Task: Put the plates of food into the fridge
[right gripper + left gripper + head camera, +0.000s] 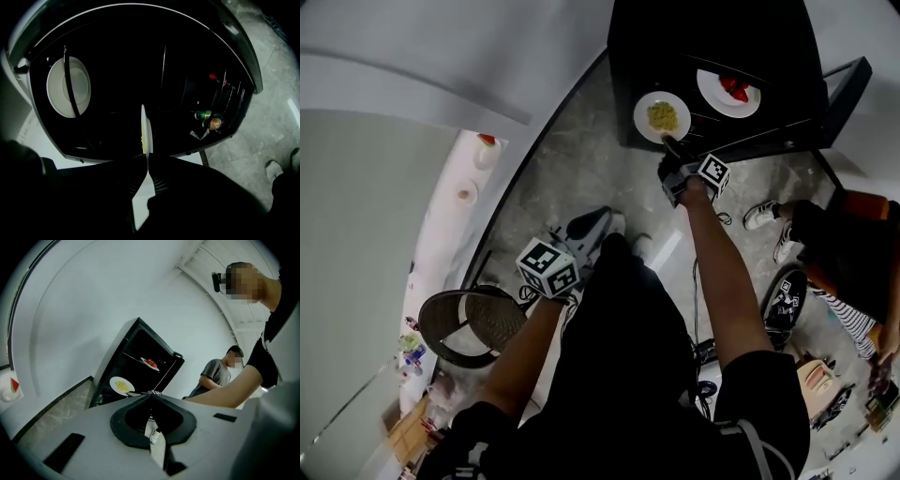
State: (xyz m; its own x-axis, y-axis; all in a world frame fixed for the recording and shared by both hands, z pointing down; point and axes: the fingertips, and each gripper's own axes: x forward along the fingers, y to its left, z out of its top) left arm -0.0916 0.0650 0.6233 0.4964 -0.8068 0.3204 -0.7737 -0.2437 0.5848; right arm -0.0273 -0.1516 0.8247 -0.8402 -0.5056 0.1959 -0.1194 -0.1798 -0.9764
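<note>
We stood at the open black fridge (pixel 712 66), its door swung out to the right. Our right gripper (pixel 669 143) was at the fridge front, jaws pinched on the rim of the plate of yellow food (pixel 662 116), which sat right at the opening. The plate of red food (pixel 729 92) rested on a shelf inside. Our left gripper (pixel 586 228) hung low by our body, jaws pressed together with nothing between them. Small cans (pixel 206 117) stood in the door rack

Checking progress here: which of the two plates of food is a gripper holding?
The plate with yellow food, clamped at its rim by the right gripper. The plate with red food sits inside the fridge, untouched.
</note>
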